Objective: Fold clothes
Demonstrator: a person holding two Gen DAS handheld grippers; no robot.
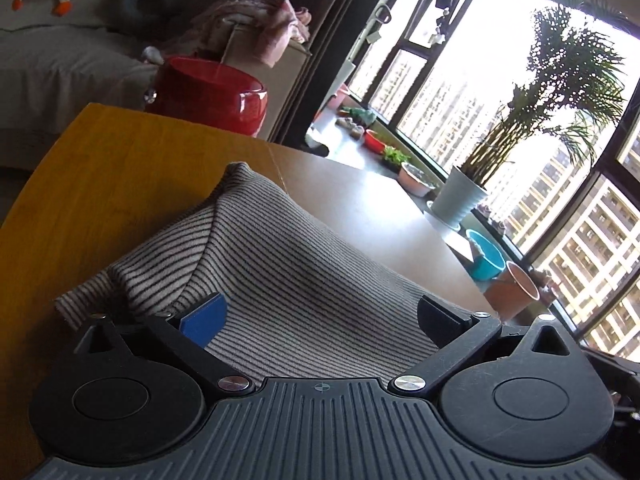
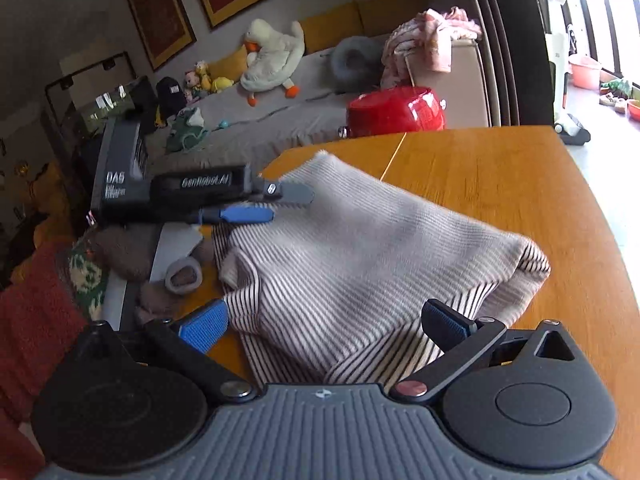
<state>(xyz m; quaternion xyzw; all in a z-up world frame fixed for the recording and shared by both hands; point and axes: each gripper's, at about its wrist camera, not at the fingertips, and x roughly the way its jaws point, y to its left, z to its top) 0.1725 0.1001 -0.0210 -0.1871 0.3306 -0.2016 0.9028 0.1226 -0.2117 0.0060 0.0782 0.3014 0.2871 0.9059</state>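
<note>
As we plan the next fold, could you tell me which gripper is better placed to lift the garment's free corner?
Probably the right gripper: open over the garment, bunched corner just ahead.

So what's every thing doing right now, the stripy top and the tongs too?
Grey-and-black striped knit garment: partly folded, rumpled, on the table.
Left tongs: open, garment between them.
Right tongs: open, over the garment's near edge.
Orange wooden table: holding the garment.
Shiny red tub: standing beyond the table.

Both wrist views sit close over the striped garment [image 1: 280, 272], left facing the window [image 1: 520, 92], right facing the sofa [image 2: 280, 112].
</note>
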